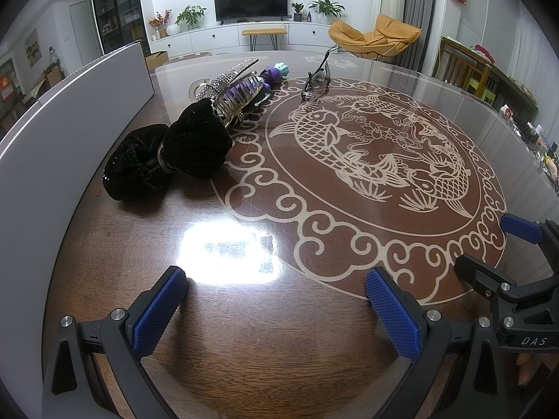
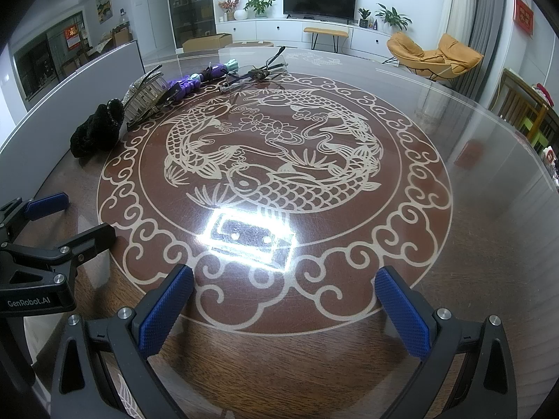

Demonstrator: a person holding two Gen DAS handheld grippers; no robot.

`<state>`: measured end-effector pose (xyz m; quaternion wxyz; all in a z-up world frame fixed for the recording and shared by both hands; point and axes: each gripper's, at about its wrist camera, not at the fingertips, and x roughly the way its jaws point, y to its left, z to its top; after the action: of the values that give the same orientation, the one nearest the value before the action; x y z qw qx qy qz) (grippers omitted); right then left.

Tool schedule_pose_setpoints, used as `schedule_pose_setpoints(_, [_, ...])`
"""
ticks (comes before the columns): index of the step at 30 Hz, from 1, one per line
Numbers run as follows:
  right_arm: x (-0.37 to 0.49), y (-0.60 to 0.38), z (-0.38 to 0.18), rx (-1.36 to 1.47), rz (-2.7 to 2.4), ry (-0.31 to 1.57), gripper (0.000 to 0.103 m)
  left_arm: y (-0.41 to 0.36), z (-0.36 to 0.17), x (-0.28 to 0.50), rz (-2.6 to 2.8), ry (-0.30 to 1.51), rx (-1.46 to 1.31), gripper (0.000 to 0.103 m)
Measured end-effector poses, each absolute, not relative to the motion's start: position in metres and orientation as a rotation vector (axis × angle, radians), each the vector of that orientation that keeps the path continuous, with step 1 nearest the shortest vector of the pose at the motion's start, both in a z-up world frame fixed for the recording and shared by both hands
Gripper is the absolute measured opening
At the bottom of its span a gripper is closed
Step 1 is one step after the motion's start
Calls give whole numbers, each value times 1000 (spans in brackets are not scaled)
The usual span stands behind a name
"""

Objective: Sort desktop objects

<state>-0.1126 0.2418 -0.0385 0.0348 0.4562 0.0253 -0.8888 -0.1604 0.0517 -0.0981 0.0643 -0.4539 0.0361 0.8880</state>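
A black velvet bow hair tie (image 1: 167, 159) (image 2: 96, 132) lies at the table's left side. A rhinestone claw clip (image 1: 229, 90) (image 2: 145, 96) leans behind it, then a purple and teal hair piece (image 1: 272, 73) (image 2: 206, 73) and a pair of glasses (image 1: 316, 82) (image 2: 256, 71) farther back. My left gripper (image 1: 276, 310) hovers open over the near table, well short of the bow. My right gripper (image 2: 284, 307) is open too, with nothing between its fingers. Each gripper shows in the other's view: the right gripper (image 1: 503, 255) and the left gripper (image 2: 63, 223).
The glass-topped table (image 1: 349, 366) (image 2: 489, 244) carries a fish pattern. A white panel (image 1: 52, 132) (image 2: 70, 83) stands along its left edge. A bright lamp glare (image 1: 227, 251) (image 2: 248, 234) sits on the near surface. Chairs, a TV and shelves stand beyond the table.
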Motion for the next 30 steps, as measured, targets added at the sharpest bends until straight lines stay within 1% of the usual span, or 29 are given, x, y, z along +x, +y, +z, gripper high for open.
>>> schedule_pose_setpoints(30, [-113,241,-39,1402,-2732,78,103,52,-99,-161,2681,109,-1371,103])
